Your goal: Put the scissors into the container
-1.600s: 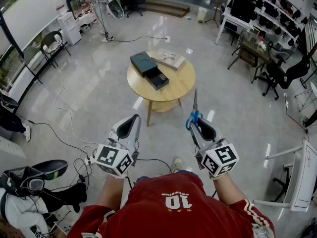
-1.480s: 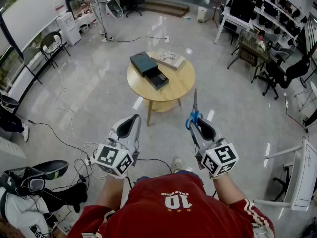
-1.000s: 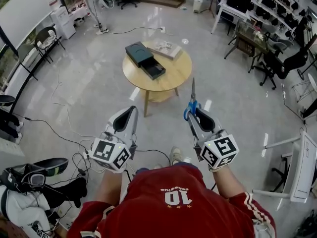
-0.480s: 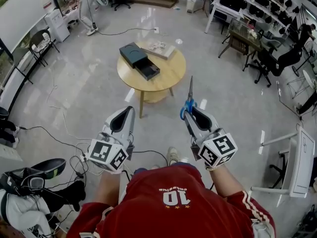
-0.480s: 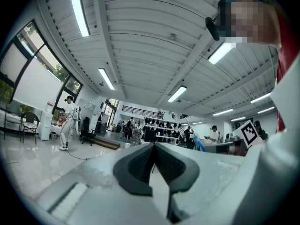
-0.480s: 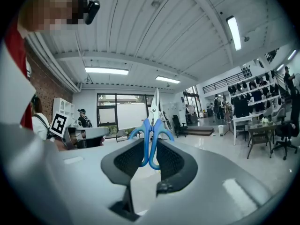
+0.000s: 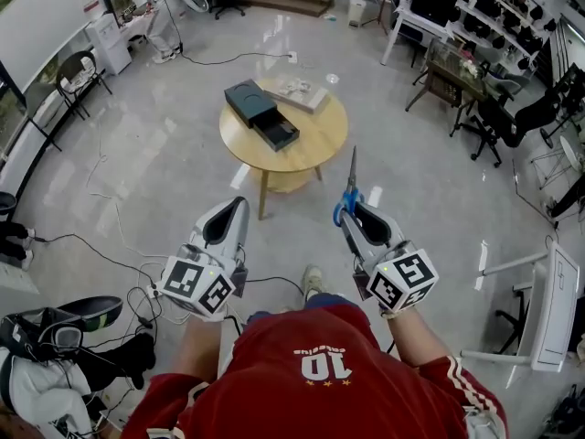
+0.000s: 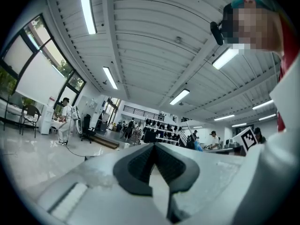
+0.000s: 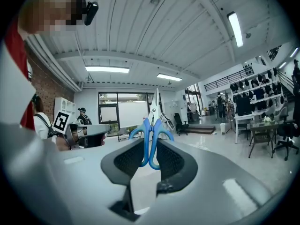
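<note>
The right gripper (image 7: 353,216) pinches the blue handles of the scissors (image 7: 351,174), with the blades sticking out past its fingers. The left gripper (image 7: 236,210) has its fingers pressed together on nothing. The container (image 7: 277,132) sits open on the round table (image 7: 320,146), far ahead of the fingertips. Best to hold tight, walk close, then lower the blades in slowly

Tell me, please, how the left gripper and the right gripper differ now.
1. The left gripper has its jaws together on nothing; the right gripper is shut on the blue handles of the scissors.
2. Blades stick out past the right gripper, pointing toward the round table; nothing sticks out of the left gripper.
Shared: both are held side by side, short of the table, each bearing a marker cube.
</note>
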A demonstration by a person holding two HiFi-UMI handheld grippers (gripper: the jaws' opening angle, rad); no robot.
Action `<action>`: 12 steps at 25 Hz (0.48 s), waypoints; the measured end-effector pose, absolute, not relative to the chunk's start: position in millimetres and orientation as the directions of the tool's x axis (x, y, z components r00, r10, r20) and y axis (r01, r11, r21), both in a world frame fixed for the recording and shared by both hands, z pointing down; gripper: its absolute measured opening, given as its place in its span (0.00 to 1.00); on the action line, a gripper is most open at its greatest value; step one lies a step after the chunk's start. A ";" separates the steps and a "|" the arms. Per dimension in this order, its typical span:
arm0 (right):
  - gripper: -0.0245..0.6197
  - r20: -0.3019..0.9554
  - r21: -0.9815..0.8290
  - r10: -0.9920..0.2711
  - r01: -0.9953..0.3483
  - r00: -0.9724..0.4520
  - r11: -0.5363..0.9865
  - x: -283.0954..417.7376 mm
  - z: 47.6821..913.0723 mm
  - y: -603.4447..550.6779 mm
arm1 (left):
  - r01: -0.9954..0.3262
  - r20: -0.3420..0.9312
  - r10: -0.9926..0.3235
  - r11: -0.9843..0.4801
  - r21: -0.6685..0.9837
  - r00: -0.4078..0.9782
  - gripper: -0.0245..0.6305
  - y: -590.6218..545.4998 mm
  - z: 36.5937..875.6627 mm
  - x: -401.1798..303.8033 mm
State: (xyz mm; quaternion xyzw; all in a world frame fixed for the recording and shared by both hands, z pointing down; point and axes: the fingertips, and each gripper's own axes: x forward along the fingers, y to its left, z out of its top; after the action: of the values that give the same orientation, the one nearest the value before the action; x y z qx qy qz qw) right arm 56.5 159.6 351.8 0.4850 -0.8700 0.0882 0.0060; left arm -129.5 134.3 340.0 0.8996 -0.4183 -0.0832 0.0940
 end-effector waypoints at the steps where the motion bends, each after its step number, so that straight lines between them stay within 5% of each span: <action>1: 0.17 0.096 -0.146 -0.841 -0.843 -0.533 0.518 56.7 351.5 157.4 | -0.740 -0.070 -0.770 -0.630 0.233 0.634 0.04 132.8 339.8 -129.3; 12: 0.17 0.100 -0.148 -0.806 -0.809 -0.584 0.568 49.7 356.8 93.5 | -0.795 -0.021 -0.816 -0.569 0.211 0.578 0.04 87.0 348.1 -143.1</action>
State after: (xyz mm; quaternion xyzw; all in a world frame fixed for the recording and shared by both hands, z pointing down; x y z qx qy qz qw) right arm 49.7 93.5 356.8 0.4560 -0.8854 0.0891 0.0104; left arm -143.1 87.0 348.1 0.8837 -0.4558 -0.0581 0.0892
